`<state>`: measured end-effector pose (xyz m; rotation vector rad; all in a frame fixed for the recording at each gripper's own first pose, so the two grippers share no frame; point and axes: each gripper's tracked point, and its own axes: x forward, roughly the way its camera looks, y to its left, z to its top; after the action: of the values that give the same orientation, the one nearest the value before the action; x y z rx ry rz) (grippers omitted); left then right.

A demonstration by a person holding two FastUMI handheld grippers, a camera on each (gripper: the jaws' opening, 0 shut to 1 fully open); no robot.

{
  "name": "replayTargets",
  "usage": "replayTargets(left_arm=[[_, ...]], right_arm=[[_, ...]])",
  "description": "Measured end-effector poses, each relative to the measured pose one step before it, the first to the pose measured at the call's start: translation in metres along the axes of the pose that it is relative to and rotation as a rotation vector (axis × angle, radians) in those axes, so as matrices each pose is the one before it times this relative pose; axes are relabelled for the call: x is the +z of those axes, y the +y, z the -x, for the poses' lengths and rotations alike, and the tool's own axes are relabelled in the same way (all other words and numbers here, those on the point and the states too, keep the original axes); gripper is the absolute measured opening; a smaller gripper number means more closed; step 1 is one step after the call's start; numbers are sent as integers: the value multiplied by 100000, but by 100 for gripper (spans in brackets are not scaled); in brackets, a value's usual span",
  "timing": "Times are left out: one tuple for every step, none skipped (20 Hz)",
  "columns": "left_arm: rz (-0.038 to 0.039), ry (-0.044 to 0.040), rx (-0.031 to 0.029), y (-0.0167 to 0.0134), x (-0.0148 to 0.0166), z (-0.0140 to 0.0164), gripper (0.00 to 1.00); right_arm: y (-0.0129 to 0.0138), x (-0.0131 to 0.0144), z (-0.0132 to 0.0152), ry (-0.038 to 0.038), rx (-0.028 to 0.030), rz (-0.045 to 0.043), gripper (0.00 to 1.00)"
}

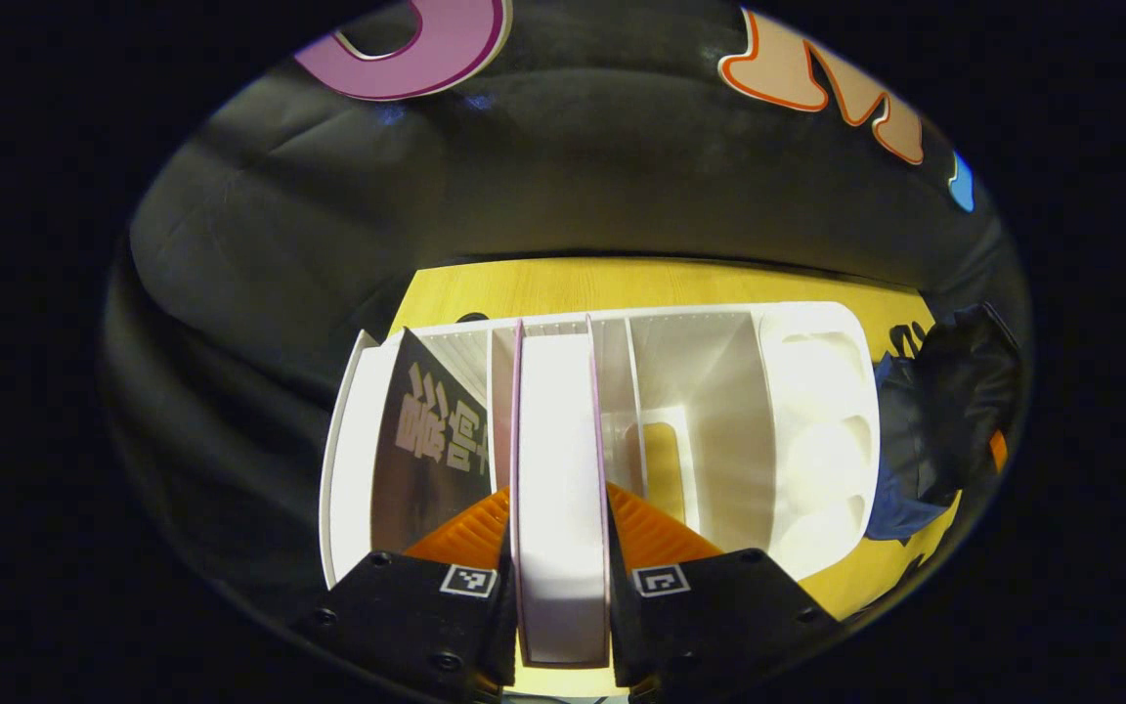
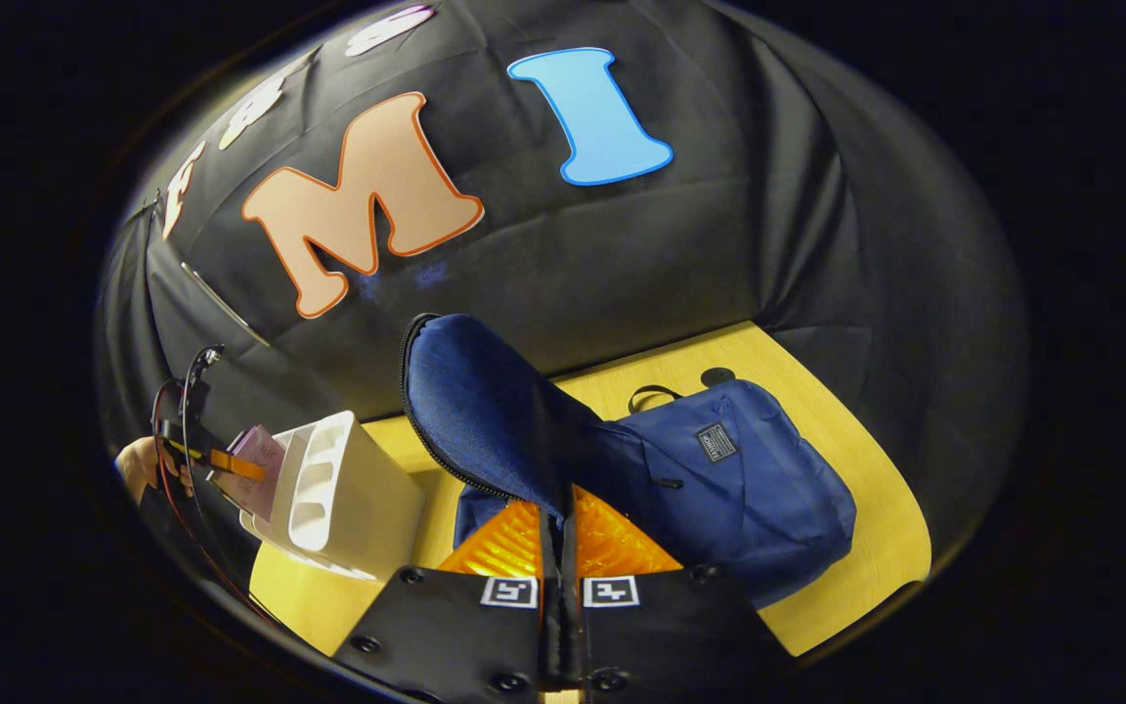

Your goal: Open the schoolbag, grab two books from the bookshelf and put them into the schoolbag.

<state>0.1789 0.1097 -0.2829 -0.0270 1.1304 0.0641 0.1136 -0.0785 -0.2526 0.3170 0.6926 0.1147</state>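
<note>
Yellow table (image 2: pixel 846 548) is carrying everything. Left of the schoolbag (image 2: pixel 739 489), the white bookshelf (image 1: pixel 817 411) is holding a dark book (image 1: pixel 431 440). The left tool (image 1: pixel 560 577) is squeezing a pink-edged book (image 1: pixel 560 469) in the bookshelf. The right tool (image 2: pixel 560 577) is pinching the schoolbag's flap (image 2: pixel 485 401) up, so the schoolbag is open. No book is inside yet, I think.

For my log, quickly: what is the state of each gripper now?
Left gripper: closed on the book in the bookshelf.
Right gripper: closed on the schoolbag flap, holding it up.
</note>
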Motion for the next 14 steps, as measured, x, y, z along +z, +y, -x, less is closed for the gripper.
replayTargets(left_arm=[[288, 34, -39, -13, -21, 83, 35], [306, -184, -77, 78, -12, 2, 35], [210, 194, -251, 15, -34, 97, 33], [500, -278, -118, 54, -87, 51, 32], [345, -400, -53, 39, 88, 33, 34], [727, -801, 101, 118, 212, 308, 34], [853, -828, -137, 144, 216, 312, 34], [1400, -1140, -7, 391, 286, 529, 34], [1489, -1706, 74, 437, 233, 577, 34], [655, -1347, -473, 263, 339, 598, 34], [1148, -1654, -558, 217, 398, 860, 34], [1228, -1358, -727, 278, 491, 799, 34], [1388, -1184, -838, 179, 501, 647, 34], [1767, -1682, -897, 230, 611, 841, 34]], right_arm=[[-6, 76, 19, -40, -18, -18, 2], [15, -73, 0, 110, 4, -235, 2], [-5, -69, 21, 61, 55, -286, 5], [3, 57, -5, 24, -49, -254, 4], [7, 123, -5, 38, -27, -144, 3], [17, -102, 1, 8, -56, -87, 2], [20, 91, 18, 73, -59, 91, 2], [1, -47, 3, 129, -118, 353, 2], [0, -12, 78, 102, -80, 405, 2], [75, 130, -44, 43, -101, 89, 2], [32, -49, 45, 88, 34, -277, 3], [-57, 86, -6, 117, -77, -261, 3], [-38, -57, 83, 41, 49, -26, 4], [-8, 39, -39, -12, -73, 228, 4]])
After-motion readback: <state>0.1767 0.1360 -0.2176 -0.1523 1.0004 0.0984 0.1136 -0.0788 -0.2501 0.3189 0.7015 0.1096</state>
